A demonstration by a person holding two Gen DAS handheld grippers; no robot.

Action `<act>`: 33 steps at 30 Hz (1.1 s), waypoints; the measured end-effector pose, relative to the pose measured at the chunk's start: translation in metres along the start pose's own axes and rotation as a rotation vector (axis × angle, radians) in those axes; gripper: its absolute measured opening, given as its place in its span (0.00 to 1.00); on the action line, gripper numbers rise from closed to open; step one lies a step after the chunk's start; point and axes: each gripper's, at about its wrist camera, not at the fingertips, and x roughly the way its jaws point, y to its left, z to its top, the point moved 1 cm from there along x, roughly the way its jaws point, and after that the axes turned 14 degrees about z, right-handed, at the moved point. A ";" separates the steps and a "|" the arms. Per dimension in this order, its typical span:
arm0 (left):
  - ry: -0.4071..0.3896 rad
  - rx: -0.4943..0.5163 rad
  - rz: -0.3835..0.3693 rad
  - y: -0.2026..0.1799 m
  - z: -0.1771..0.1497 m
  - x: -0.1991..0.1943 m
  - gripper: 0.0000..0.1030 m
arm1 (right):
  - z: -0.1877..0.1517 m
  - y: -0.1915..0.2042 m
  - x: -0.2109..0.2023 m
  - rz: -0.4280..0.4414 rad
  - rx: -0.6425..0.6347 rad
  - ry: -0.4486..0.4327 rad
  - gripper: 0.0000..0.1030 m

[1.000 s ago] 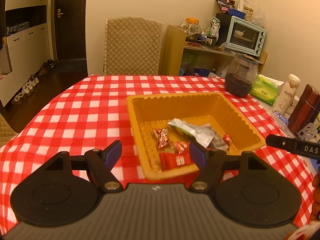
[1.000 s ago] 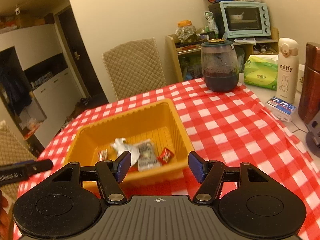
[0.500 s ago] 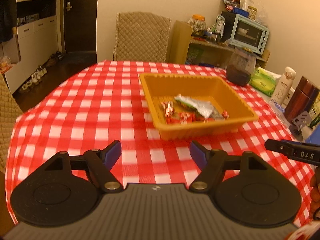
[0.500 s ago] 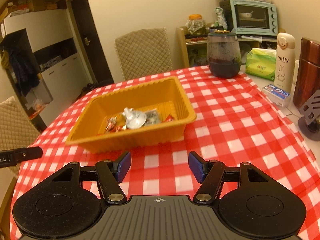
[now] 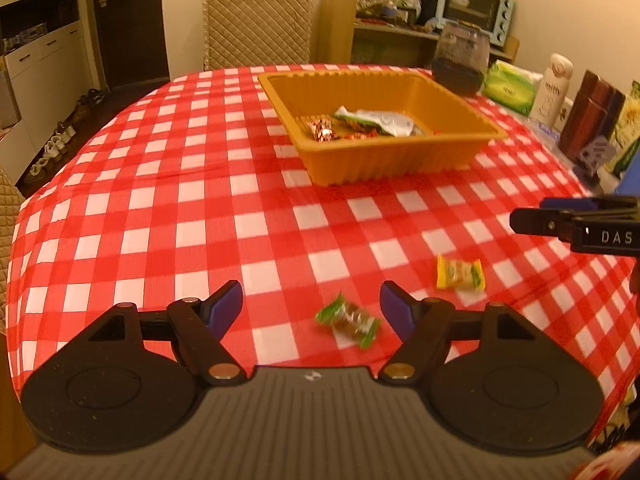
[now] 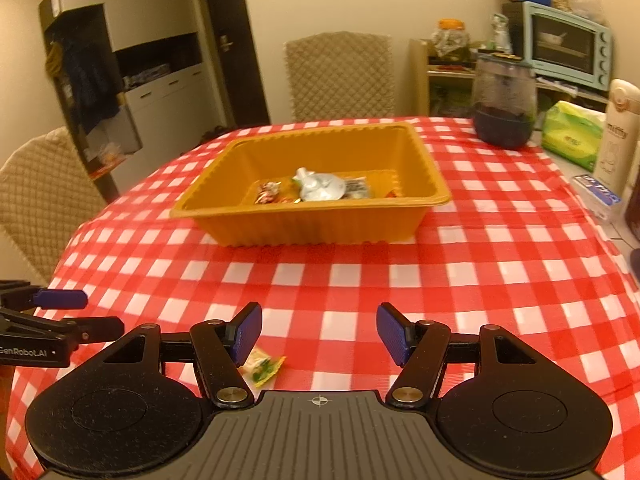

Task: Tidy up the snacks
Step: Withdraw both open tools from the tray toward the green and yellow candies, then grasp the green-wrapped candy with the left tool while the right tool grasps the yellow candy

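My left tongs (image 5: 311,306) are spread with nothing pinched, low in the left wrist frame above the checked counter (image 5: 160,184). A green candy (image 5: 348,321) lies on the cloth between the fingers, nearer the right-hand one but touching neither. A yellow candy (image 5: 460,274) sits just right of it, toward the lower right of the frame. My right tongs (image 6: 319,332) are spread too and hold nothing; in the right wrist frame the yellow candy (image 6: 265,365) shows at bottom centre, partly tucked behind the left-hand finger, and I cannot tell if it touches. Each wrist view catches the other tongs at its edge: the right ones (image 5: 576,224) at mid right of the left view, the left ones (image 6: 60,316) at lower left of the right view.

The orange tray (image 5: 400,160) stands farther up the counter, upper centre in both frames, well apart from the two loose candies. In it lie a silver packet (image 5: 380,120) and several small red wrapped sweets (image 5: 322,130). A dark jar (image 6: 504,108) stands upper right, beyond the tray, with a green tissue pack (image 6: 574,134) beside it.
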 end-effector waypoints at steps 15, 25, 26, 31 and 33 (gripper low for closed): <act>-0.018 0.303 -0.100 -0.028 -0.012 0.023 0.61 | -0.016 0.010 0.023 0.005 -0.130 0.087 0.62; -0.002 0.356 -0.131 -0.031 -0.008 0.034 0.42 | -0.017 0.008 0.029 0.006 -0.135 0.104 0.62; 0.000 0.356 -0.136 -0.032 -0.008 0.034 0.38 | -0.017 0.008 0.030 0.007 -0.136 0.106 0.62; 0.018 0.334 -0.144 -0.033 -0.007 0.033 0.26 | -0.020 0.010 0.036 0.025 -0.162 0.136 0.62; 0.013 0.311 -0.144 -0.031 -0.005 0.030 0.25 | -0.022 0.015 0.039 0.046 -0.197 0.156 0.62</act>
